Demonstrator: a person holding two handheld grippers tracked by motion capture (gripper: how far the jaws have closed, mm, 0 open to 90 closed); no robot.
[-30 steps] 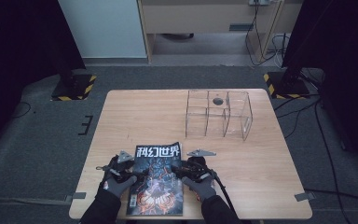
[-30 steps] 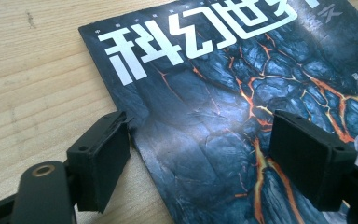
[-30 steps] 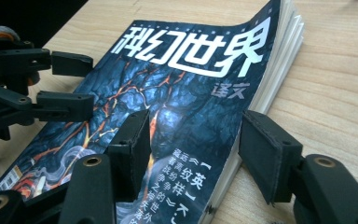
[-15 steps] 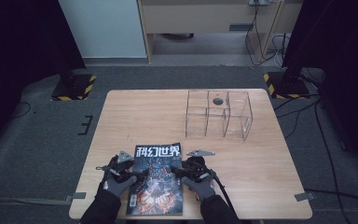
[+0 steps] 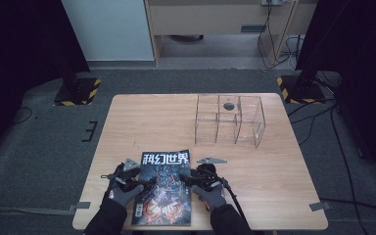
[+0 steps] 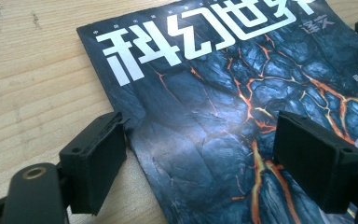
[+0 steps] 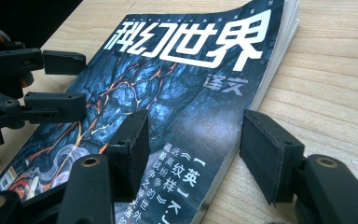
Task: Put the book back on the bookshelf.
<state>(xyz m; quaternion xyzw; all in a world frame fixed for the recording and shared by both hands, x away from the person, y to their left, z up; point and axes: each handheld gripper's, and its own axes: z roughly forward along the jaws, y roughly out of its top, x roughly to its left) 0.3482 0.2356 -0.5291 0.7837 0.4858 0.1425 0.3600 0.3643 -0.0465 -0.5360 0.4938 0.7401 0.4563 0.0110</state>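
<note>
A magazine (image 5: 164, 188) with a dark lava-crack cover and large white characters lies flat near the table's front edge. My left gripper (image 5: 144, 182) is at its left side. In the left gripper view the gripper (image 6: 200, 163) stands open: one jaw rests by the magazine's (image 6: 205, 93) left edge on the wood, the other hangs over the cover. My right gripper (image 5: 183, 177) is at the right side. In the right gripper view it (image 7: 198, 149) is open and straddles the page edge of the magazine (image 7: 182, 79), pads not pressing. The left gripper's fingers (image 7: 60, 105) show beyond.
A clear acrylic organizer (image 5: 229, 120) with several compartments stands at the back right of the wooden table (image 5: 147, 122), with a small dark round spot on it. Gloved hands come in over the front edge. Black stands and cables sit on the floor around the table.
</note>
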